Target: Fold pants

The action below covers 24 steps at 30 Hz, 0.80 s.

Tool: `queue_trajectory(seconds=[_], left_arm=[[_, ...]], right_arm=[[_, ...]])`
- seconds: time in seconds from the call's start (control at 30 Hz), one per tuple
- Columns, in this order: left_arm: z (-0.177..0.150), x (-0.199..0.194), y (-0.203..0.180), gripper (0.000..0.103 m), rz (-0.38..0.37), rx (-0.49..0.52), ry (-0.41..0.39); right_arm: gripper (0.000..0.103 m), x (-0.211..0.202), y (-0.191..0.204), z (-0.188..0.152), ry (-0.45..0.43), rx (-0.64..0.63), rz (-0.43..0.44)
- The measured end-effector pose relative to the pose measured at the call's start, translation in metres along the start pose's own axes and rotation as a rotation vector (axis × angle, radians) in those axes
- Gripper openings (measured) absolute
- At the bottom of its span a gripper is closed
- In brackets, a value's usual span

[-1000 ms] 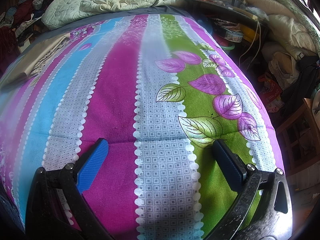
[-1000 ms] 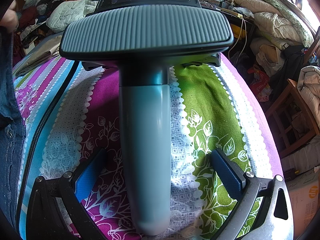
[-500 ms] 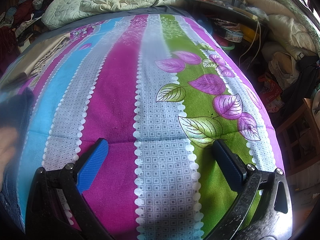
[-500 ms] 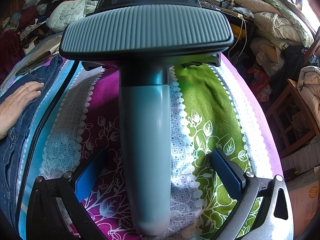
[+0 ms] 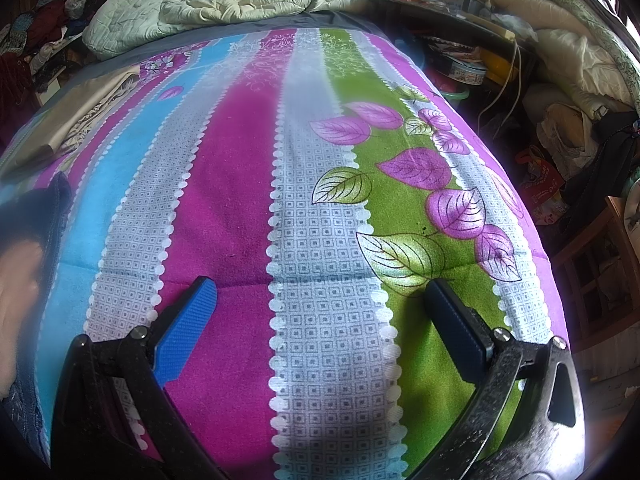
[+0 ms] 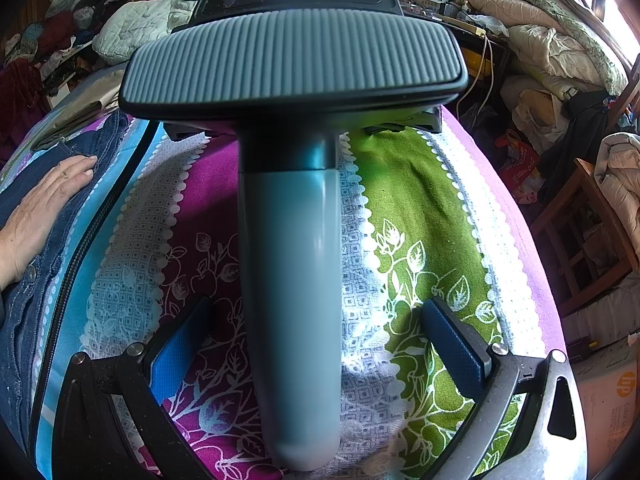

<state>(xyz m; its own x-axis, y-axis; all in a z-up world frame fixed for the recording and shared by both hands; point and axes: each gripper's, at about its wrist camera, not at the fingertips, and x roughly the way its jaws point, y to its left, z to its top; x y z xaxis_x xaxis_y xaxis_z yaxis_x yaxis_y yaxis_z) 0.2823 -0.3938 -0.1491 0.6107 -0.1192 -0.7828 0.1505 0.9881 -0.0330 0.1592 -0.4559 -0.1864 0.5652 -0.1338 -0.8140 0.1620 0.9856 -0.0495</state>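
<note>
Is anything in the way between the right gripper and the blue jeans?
Partly. A person's hand lies flat on the jeans, which are off to the gripper's left. A grey handle sits between the open fingers of the right gripper.

Your left gripper [image 5: 320, 312] over the striped bedspread [image 5: 240, 208], jaws spread wide and empty, dark denim pants [image 5: 56, 208] at the bedspread's left edge, a blurred hand [image 5: 16, 280] on them, rumpled pale quilt [image 5: 240, 4] beyond the bedspread's far end

One pants [image 6: 24, 308], one hand [image 6: 36, 216], two tools [image 5: 320, 304] [image 6: 316, 320], one bedspread [image 5: 240, 200].
</note>
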Motion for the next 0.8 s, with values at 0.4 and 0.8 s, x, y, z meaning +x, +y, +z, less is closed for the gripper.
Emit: queue_trajectory(seconds=[0.4, 0.8], left_arm=[[0.0000, 0.0003, -0.0001, 0.103, 0.000, 0.000, 0.000], [0.0000, 0.0006, 0.0000, 0.103, 0.000, 0.000, 0.000]], right_arm=[[0.103, -0.0002, -0.0006, -0.0005, -0.002, -0.001, 0.001], [0.103, 0.0001, -0.0010, -0.0005, -0.006, -0.005, 0.005]])
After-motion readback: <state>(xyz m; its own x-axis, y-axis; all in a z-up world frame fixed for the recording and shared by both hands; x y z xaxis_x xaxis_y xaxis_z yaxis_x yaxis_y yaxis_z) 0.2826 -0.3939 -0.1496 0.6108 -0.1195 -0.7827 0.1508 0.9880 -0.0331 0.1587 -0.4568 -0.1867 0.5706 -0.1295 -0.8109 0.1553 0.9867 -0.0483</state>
